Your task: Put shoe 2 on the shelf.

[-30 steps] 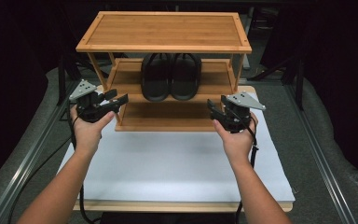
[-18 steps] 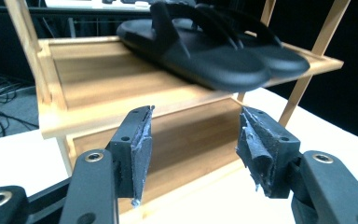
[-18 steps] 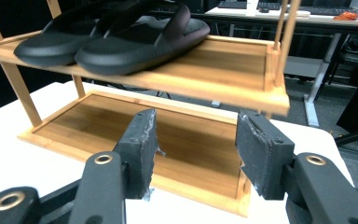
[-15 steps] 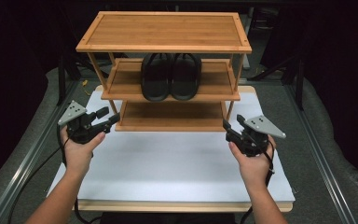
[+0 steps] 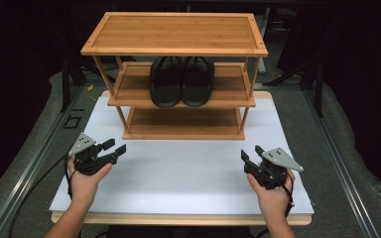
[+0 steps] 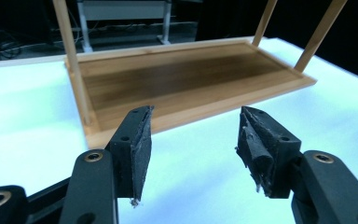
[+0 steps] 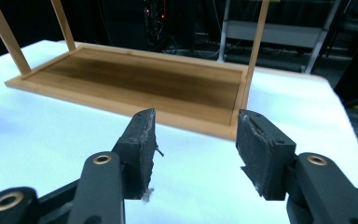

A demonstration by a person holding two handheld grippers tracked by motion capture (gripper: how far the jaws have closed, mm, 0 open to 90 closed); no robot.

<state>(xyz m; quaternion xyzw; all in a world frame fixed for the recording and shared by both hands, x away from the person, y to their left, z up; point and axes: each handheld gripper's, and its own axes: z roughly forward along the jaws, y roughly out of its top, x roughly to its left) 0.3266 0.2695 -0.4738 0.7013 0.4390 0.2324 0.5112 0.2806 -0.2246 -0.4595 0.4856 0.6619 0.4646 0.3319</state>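
Left gripper (image 5: pixel 115 147), high view: held in the person's left hand (image 5: pixel 85 179) low over the white table cover (image 5: pixel 178 173), near its left edge; jaws wide apart, nothing between them. Right gripper (image 5: pixel 251 154), same view: held in the right hand (image 5: pixel 272 194) near the cover's right side; jaws wide apart, nothing held. Both grippers sit well apart from each other, in front of the wooden rack (image 5: pixel 178 34) and not touching it. Rack: three shelves, upright at the far half of the cover. Pair of black sandals (image 5: pixel 181 82): side by side on the middle shelf, toes toward the person, touching each other. Top and bottom shelves bare. Cable (image 5: pixel 34 186) trails from the left gripper off the table's left side.

Left gripper view: left gripper (image 6: pixel 193 133) looks along its two black jaws, spread wide, white cover showing between them. Bottom shelf (image 6: pixel 186 81) of the rack lies just beyond, with its thin wooden posts rising at the corners.

Right gripper view: right gripper (image 7: pixel 196 133) with jaws likewise spread wide, empty, white cover between them. Bottom shelf (image 7: pixel 144 81) lies near ahead, one post standing at its closer right corner.
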